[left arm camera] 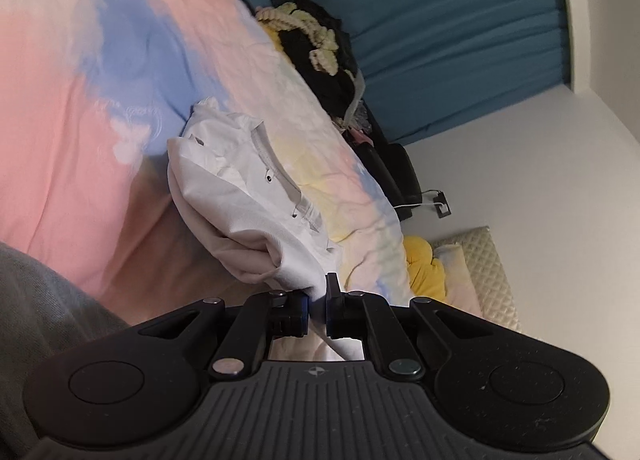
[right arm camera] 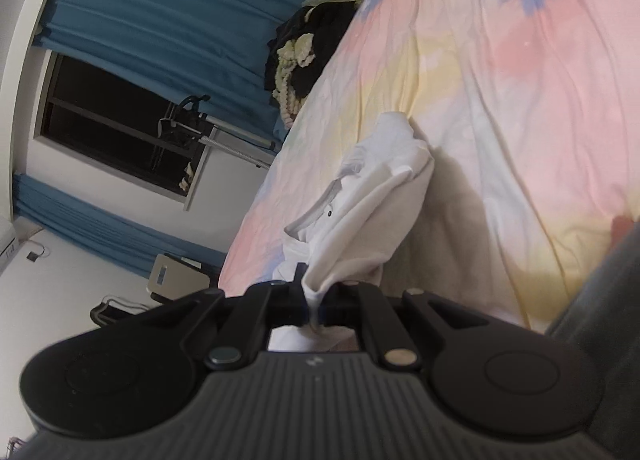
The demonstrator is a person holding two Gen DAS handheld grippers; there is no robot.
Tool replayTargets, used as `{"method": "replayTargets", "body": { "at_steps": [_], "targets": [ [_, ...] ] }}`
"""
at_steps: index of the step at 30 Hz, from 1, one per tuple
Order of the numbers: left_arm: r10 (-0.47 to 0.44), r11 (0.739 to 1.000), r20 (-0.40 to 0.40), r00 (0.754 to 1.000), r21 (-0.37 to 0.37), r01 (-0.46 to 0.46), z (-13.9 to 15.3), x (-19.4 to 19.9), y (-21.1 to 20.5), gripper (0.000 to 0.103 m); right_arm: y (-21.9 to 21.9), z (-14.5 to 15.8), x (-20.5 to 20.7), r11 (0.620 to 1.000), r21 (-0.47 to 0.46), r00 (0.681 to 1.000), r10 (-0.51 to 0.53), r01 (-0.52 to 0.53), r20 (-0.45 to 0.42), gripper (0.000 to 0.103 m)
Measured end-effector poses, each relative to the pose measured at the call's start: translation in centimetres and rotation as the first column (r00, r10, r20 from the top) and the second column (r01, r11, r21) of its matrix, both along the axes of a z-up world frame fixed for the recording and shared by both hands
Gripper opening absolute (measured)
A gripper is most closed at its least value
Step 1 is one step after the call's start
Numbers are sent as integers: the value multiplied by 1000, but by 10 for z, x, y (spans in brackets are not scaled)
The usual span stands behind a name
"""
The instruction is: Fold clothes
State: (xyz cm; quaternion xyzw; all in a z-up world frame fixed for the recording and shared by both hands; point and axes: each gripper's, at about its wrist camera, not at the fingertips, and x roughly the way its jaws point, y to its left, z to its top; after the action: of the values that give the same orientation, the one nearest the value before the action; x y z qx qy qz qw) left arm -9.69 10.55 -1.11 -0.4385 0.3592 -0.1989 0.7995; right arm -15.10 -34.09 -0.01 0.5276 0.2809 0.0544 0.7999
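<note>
A white collared shirt (left arm camera: 236,196) with a grey-trimmed button placket hangs bunched over the pastel bedspread (left arm camera: 80,100). My left gripper (left arm camera: 318,300) is shut on one edge of the shirt, the cloth pinched between its black fingers. In the right wrist view the same shirt (right arm camera: 372,212) stretches away from my right gripper (right arm camera: 316,300), which is shut on another edge of it. Both hold the shirt lifted a little above the bed (right arm camera: 520,80).
A pile of black and cream clothes (left arm camera: 320,44) lies at the bed's far edge before blue curtains (left arm camera: 460,20). A yellow cushion (left arm camera: 424,268) and quilted mat (left arm camera: 480,260) lie on the floor. A dark window (right arm camera: 120,124) and drying rack show at the right gripper's left.
</note>
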Motion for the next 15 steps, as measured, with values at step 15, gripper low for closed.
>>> {"method": "replayTargets", "body": {
  "at_steps": [15],
  "targets": [
    [94, 995, -108, 990, 55, -88, -27, 227, -33, 9, -10, -40, 208, 984, 6, 971, -174, 177, -165, 6]
  ]
}}
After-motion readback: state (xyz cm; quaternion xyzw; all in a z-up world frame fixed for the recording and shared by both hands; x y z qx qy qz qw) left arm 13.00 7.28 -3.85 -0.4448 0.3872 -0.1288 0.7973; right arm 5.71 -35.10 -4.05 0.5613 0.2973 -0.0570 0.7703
